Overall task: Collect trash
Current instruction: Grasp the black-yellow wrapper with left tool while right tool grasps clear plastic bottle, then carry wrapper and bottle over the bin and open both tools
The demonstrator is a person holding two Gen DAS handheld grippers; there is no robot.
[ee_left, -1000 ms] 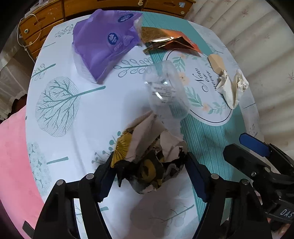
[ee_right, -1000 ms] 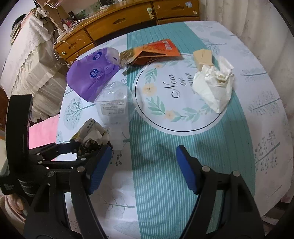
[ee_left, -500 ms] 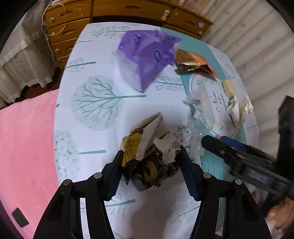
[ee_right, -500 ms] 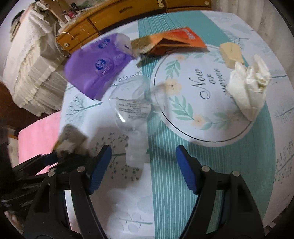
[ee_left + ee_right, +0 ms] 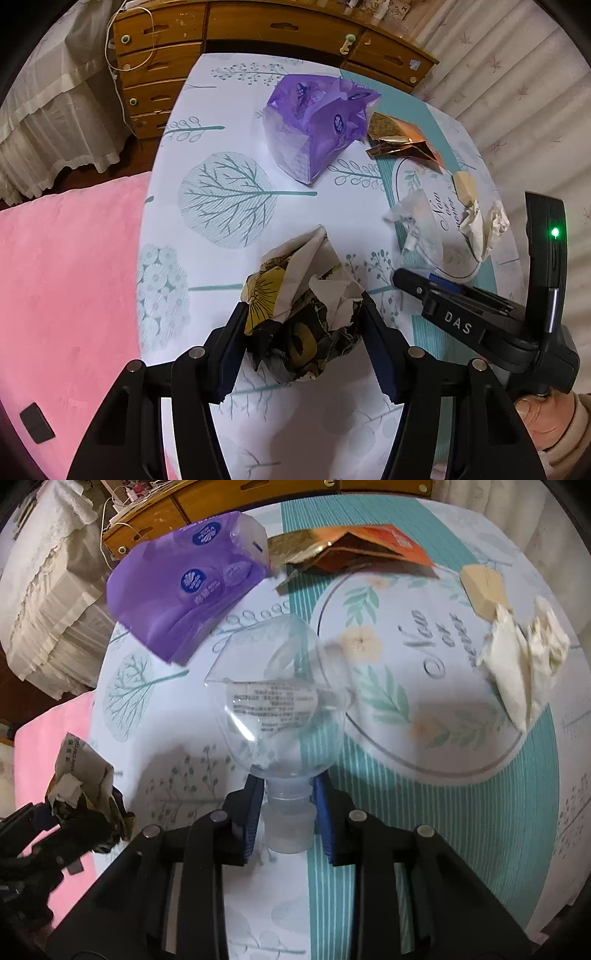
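My left gripper is shut on a crumpled yellow, black and white paper wad, held above the table's near left part; the wad also shows in the right wrist view. My right gripper is shut on the neck of a clear plastic bottle, cap toward the camera. The bottle shows faintly in the left wrist view, beyond the right gripper. Other trash lies on the table: a purple plastic pack, an orange and gold foil wrapper, a tan scrap and a crumpled white paper.
The round table has a tree-and-leaf patterned cloth. A pink cushion lies beside its left edge. A wooden drawer unit stands behind the table and curtains hang on the right.
My right gripper moved forward and closed on the bottle's neck. My left gripper drew back and left with the paper wad still in it.
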